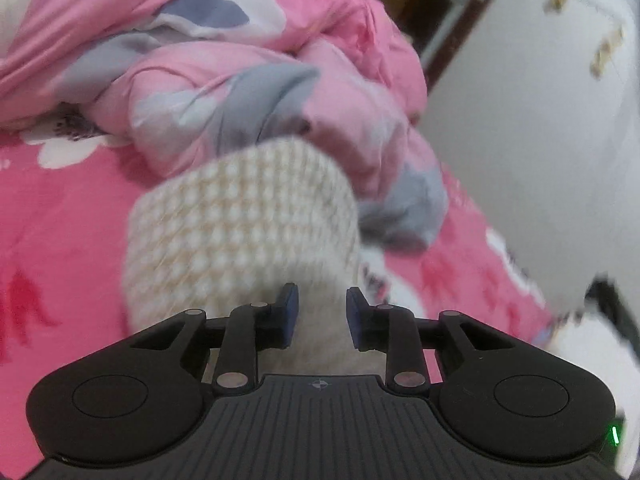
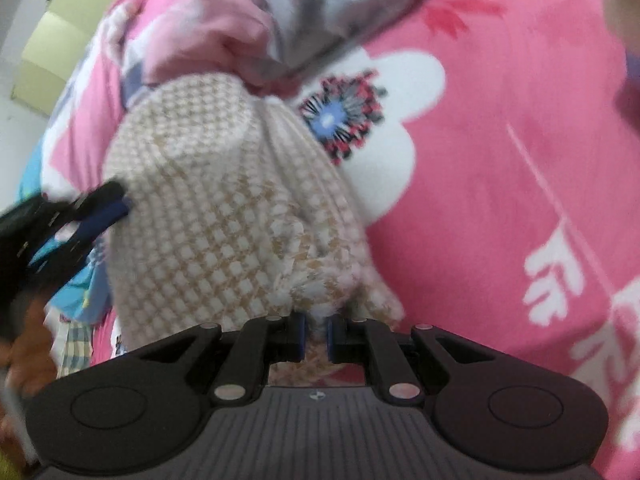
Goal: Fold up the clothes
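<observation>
Cream waffle-knit garment [image 2: 224, 200] hangs bunched above the pink floral bed [image 2: 500, 160], soft, light and floppy. Right gripper [image 2: 315, 338] is pinched tight on its edge; left gripper [image 1: 318, 316], jaws partly apart with cloth between, seems to hold another edge. Corners look the best grip points.

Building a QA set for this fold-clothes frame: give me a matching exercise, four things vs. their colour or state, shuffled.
Things:
1. knit garment
2. bed sheet
3. crumpled quilt
4. right gripper

Colour or state:
A. hot pink with large white flowers
B. shut on a bunched edge of fabric
C. cream and beige check pattern
D. paler pink with grey and white patches, heaped up

Pairs: 1-C, 2-A, 3-D, 4-B
</observation>
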Demonstrator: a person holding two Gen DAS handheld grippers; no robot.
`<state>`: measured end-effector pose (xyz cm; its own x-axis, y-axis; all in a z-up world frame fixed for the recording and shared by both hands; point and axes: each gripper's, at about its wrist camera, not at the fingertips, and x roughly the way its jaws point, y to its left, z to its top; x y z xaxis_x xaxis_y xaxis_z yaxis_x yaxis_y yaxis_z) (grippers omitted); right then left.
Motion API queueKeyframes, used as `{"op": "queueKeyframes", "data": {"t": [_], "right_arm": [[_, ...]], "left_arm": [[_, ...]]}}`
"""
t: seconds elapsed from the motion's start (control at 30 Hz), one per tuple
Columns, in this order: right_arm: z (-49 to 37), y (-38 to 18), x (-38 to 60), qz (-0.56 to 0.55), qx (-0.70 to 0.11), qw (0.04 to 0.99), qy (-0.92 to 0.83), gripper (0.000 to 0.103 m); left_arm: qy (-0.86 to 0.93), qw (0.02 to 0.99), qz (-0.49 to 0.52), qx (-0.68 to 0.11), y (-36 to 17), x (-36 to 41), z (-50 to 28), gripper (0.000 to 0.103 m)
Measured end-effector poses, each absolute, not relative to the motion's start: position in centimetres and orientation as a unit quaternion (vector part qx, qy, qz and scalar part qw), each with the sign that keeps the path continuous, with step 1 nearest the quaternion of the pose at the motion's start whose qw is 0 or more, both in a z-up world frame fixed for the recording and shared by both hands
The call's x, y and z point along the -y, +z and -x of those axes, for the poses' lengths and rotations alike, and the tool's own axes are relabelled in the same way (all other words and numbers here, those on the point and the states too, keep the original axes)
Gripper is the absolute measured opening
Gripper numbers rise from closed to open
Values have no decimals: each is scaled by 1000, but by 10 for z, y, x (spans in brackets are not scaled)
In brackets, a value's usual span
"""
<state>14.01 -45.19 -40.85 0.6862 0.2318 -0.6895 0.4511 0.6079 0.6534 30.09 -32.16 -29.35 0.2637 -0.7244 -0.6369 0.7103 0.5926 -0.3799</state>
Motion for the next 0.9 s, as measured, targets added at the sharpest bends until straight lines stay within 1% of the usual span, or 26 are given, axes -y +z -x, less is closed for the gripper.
{"op": "queueKeyframes", "data": {"t": [0.1, 0.2, 0.3, 0.33, 0.4, 0.47, 0.5, 0.6, 0.63, 0.73, 0.83, 0.9], "right_arm": [[-146, -419, 449, -447, -398, 799, -66, 10], [-150, -419, 450, -438, -403, 801, -63, 10], [-153, -417, 453, -425, -412, 804, -56, 10], [-154, -416, 454, -423, -416, 803, -54, 11], [-158, -408, 460, -414, -433, 799, -52, 17], [-161, -392, 466, -390, -451, 801, -51, 21], [-162, -381, 468, -370, -457, 807, -51, 22], [-162, -329, 462, -247, -444, 861, -42, 22], [-163, -312, 458, -203, -436, 876, -38, 22], [-182, -272, 422, -44, -360, 932, 0, 20], [-208, -260, 396, 31, -305, 951, 38, 20], [-223, -284, 391, 38, -333, 941, 42, 18]], "left_arm": [[-451, 805, -44, -384, -292, 314, -277, 28], [-442, 815, -57, -371, -281, 304, -262, 28], [-439, 820, -92, -355, -285, 306, -248, 36], [-438, 820, -112, -351, -292, 308, -244, 36], [-435, 828, -150, -319, -305, 310, -231, 36], [-435, 835, -168, -292, -312, 313, -223, 39], [-435, 837, -172, -284, -314, 314, -220, 41], [-432, 843, -165, -275, -317, 315, -216, 43], [-430, 844, -164, -274, -317, 316, -215, 46], [-432, 844, -173, -266, -320, 317, -211, 49], [-434, 843, -199, -247, -328, 319, -205, 52], [-436, 842, -213, -235, -333, 320, -201, 54]]}}
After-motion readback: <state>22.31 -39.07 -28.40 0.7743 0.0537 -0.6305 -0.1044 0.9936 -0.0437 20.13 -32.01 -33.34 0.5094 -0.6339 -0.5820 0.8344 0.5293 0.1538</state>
